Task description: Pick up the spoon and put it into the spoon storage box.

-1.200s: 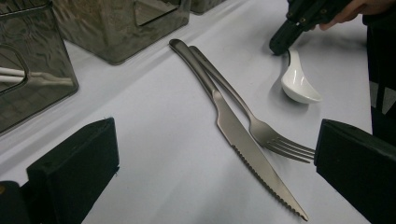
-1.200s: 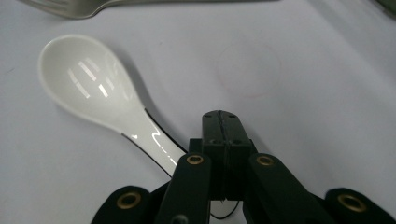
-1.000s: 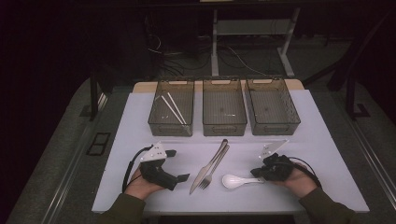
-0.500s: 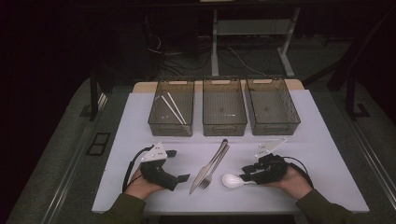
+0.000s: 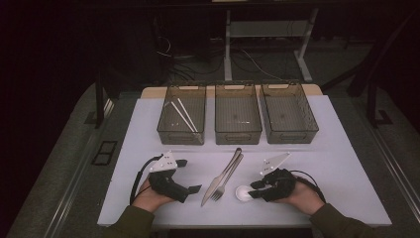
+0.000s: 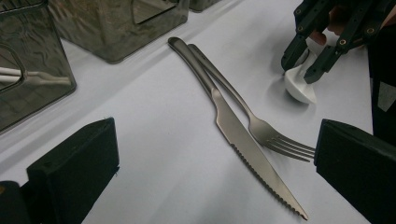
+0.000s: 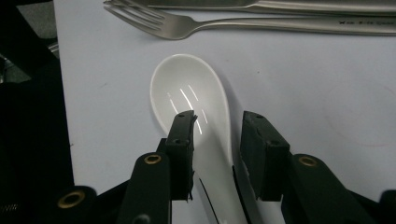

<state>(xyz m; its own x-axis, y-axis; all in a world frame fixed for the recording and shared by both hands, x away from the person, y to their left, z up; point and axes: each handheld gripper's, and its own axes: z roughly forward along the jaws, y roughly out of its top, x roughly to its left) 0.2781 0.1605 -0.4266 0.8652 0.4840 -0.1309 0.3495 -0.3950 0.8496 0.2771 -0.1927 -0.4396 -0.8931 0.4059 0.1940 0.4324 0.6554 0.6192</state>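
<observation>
A white ceramic spoon (image 5: 243, 192) (image 7: 191, 93) lies on the white table near the front edge. My right gripper (image 5: 255, 189) (image 7: 217, 121) has just been opening its jaws and straddles the spoon's neck, with a thin gap still showing beside the right pad. A steel knife (image 5: 217, 184) (image 6: 243, 135) and fork (image 5: 229, 174) (image 6: 261, 128) lie side by side, left of the spoon. My left gripper (image 5: 190, 175) (image 6: 215, 126) rests further left, jaws wide open with nothing gripped; the knife and fork lie ahead of it.
Three clear plastic bins stand in a row at the back: the left bin (image 5: 181, 136) holds two white sticks (image 5: 184, 116), beside it the middle bin (image 5: 238, 135) and the right bin (image 5: 292, 134). Bare table lies between bins and cutlery.
My right gripper slid left along the spoon's handle toward the bowl, and its jaws went from shut to apart around the spoon. The left gripper stayed put.
</observation>
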